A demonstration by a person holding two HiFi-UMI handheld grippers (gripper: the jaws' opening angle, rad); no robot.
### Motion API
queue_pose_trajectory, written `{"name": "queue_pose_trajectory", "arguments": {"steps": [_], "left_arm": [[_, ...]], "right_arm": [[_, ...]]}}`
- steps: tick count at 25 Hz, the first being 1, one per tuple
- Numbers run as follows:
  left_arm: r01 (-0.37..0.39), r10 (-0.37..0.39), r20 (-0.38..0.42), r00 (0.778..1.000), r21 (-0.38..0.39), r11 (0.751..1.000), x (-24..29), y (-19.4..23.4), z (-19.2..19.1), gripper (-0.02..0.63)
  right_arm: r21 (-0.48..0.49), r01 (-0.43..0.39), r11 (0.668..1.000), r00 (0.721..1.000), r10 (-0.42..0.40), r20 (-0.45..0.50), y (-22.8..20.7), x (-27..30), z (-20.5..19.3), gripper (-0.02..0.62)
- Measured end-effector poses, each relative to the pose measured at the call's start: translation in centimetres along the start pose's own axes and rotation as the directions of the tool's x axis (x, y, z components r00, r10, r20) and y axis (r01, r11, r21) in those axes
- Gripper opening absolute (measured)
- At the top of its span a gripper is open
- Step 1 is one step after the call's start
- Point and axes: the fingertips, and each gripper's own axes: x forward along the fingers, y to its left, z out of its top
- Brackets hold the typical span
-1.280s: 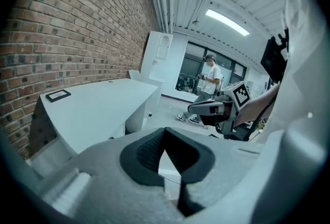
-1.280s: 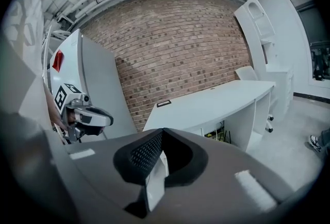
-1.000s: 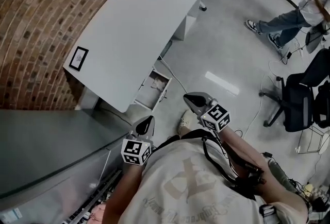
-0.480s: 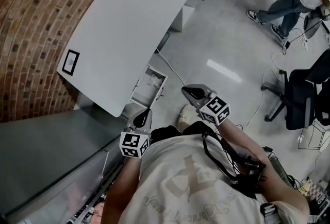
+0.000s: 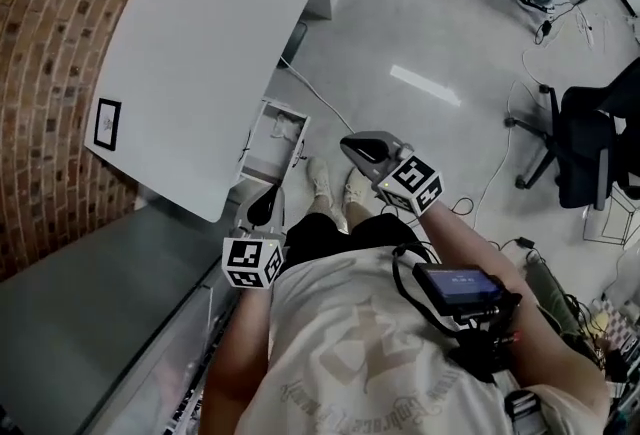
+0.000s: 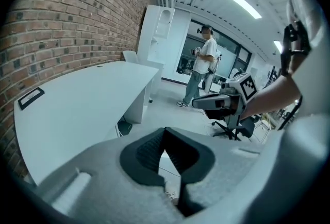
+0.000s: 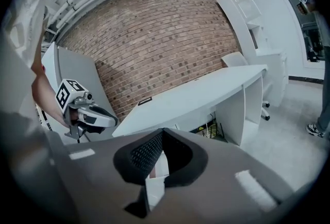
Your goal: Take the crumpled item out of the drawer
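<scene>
Head view: the person has stepped closer and both grippers have dropped toward the open drawer [image 5: 262, 151] under the desk [image 5: 200, 53]. The crumpled item [image 5: 287, 128] lies inside it, at 12 o'clock of the left gripper [image 5: 263, 206] and 9 o'clock of the right gripper [image 5: 362, 149]. Left gripper view: jaws closed, empty. Right gripper view: jaws closed, empty. This looks like approach only, and the jaws would need to open before grabbing.

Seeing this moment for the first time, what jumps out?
A big white desk runs along the brick wall, with an open drawer below its edge holding a crumpled item. Nearer the camera, the left gripper and right gripper are both shut and empty, short of the drawer.
</scene>
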Motion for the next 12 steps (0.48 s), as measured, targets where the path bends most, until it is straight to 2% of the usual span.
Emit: {"name": "queue_pose_trajectory", "arguments": {"steps": [6, 12], "left_arm": [[0.060, -0.058, -0.052, 0.997, 0.025, 0.998, 3.0, 1.0, -0.4, 0.003], [0.089, -0.086, -0.092, 0.992, 0.021, 0.996, 5.8, 2.0, -1.8, 0.003]], "right_arm": [[0.024, 0.028, 0.999, 0.999, -0.028, -0.028, -1.0, 1.0, -1.1, 0.008], [0.029, 0.051, 0.998, 0.998, -0.049, -0.046, -2.5, 2.0, -2.0, 0.008]]}}
